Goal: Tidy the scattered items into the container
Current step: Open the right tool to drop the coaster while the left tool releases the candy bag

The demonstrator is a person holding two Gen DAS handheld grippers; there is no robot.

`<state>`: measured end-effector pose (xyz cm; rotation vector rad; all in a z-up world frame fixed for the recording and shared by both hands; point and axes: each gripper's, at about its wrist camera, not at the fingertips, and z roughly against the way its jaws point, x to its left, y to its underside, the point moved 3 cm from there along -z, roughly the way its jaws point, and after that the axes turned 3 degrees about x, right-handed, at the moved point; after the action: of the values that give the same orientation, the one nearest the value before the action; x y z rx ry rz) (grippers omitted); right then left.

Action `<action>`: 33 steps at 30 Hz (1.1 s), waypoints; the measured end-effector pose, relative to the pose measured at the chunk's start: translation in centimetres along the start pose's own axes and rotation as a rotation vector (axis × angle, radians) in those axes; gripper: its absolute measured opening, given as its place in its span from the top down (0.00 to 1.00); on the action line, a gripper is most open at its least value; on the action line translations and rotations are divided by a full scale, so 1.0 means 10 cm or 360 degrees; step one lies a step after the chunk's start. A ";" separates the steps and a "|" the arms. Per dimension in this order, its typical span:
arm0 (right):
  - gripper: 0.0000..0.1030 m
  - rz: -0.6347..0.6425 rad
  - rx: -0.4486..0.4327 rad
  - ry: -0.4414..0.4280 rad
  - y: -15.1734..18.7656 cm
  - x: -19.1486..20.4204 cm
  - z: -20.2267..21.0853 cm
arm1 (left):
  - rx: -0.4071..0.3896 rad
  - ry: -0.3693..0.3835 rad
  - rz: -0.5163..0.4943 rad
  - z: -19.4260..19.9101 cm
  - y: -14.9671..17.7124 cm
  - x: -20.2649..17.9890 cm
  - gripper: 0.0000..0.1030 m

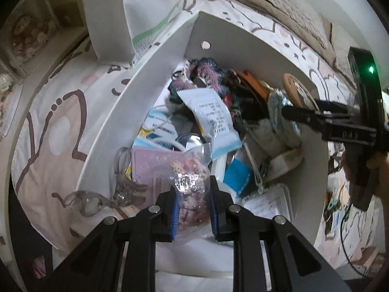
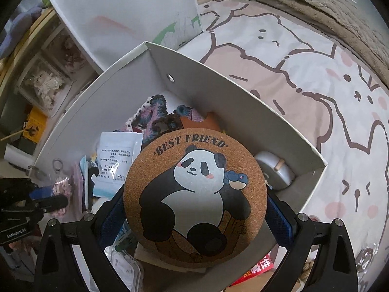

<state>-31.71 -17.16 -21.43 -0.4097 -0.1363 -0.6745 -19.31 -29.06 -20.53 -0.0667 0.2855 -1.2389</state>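
Note:
A white cardboard box [image 2: 218, 97] on the bed holds several small items. My left gripper [image 1: 193, 187] hangs over its near side, shut on a clear plastic bag of small pink trinkets [image 1: 187, 170]. The bag dangles just above a pink card and a clear keyring. My right gripper [image 2: 195, 202] points down into the box, open wide around a round cork panda coaster [image 2: 194, 165]. The coaster's rims lie right at both blue pads [image 2: 279, 216], and it tilts over the box contents. The coaster [image 1: 299, 87] also shows by the far wall in the left wrist view.
Inside the box lie a crocheted piece [image 1: 206, 70], a white sachet [image 1: 211, 112], a mask packet and a white round thing [image 2: 274, 170]. A white paper bag [image 2: 136, 12] stands behind the box. Cartoon bedsheet [image 2: 304, 97] surrounds it; a brown blanket [image 2: 316, 4] lies beyond.

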 end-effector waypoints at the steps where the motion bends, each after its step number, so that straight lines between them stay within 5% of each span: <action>1: 0.00 0.0001 -0.0009 -0.0001 0.00 0.00 0.01 | 0.0008 -0.0016 -0.0020 0.00 0.01 0.00 0.80; 14: 0.00 -0.0052 -0.0089 -0.0037 -0.06 -0.06 0.18 | 0.0081 -0.0126 -0.0108 -0.07 0.05 0.06 0.79; 18: 0.00 -0.0048 -0.0101 -0.0044 -0.06 -0.04 0.22 | 0.0027 -0.0155 -0.0061 0.00 0.01 0.08 0.16; 33: 0.00 -0.0053 -0.0147 -0.0049 0.01 0.01 0.38 | -0.0012 -0.0127 0.0003 0.07 0.02 0.05 0.16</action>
<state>-31.56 -15.63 -17.96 -0.5074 -0.1420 -0.7092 -18.79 -29.53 -19.95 -0.1220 0.2212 -1.2302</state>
